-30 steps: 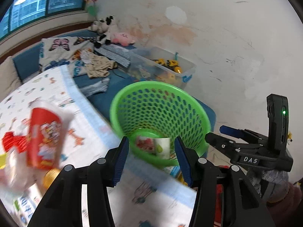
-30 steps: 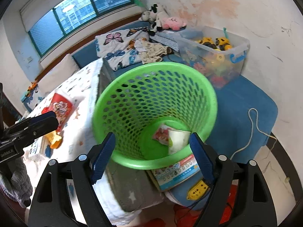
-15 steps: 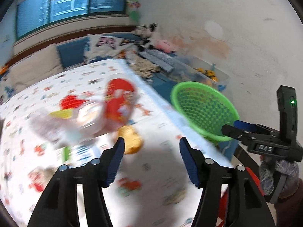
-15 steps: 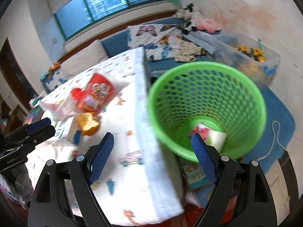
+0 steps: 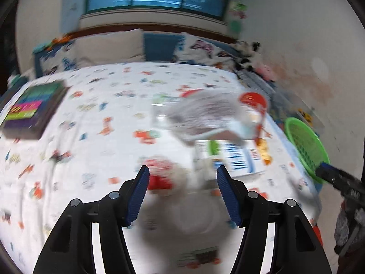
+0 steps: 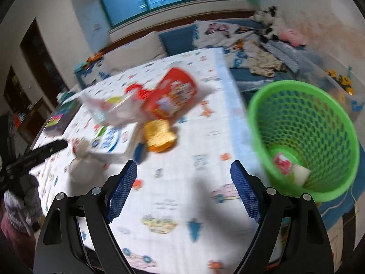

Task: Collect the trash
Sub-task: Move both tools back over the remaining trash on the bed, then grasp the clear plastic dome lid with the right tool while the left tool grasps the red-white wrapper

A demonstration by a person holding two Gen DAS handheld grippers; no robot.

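Trash lies on the patterned cloth table [image 6: 182, 182]: a red snack cup [image 6: 173, 96], a clear plastic bag [image 6: 109, 109], a yellow wrapper [image 6: 159, 134], a white-and-blue box [image 6: 111, 139] and a crumpled white piece [image 6: 79, 159]. The green mesh basket [image 6: 303, 137] stands off the table's right edge with some trash inside. My left gripper [image 5: 182, 182] is open and empty above the crumpled piece [image 5: 164, 178]. My right gripper [image 6: 182, 182] is open and empty over the table. The bag [image 5: 200, 118], cup [image 5: 253, 100] and basket [image 5: 305, 143] also show in the left wrist view.
A dark colourful book [image 5: 34, 107] lies at the table's far left. Behind are a blue bench with pillows [image 6: 136, 48], clothes and soft toys [image 6: 269, 22]. A clear toy bin [image 6: 337, 82] sits behind the basket.
Both grippers have swung left from the basket toward the table. The left one now faces the trash pile and the crumpled piece. Both stay open.
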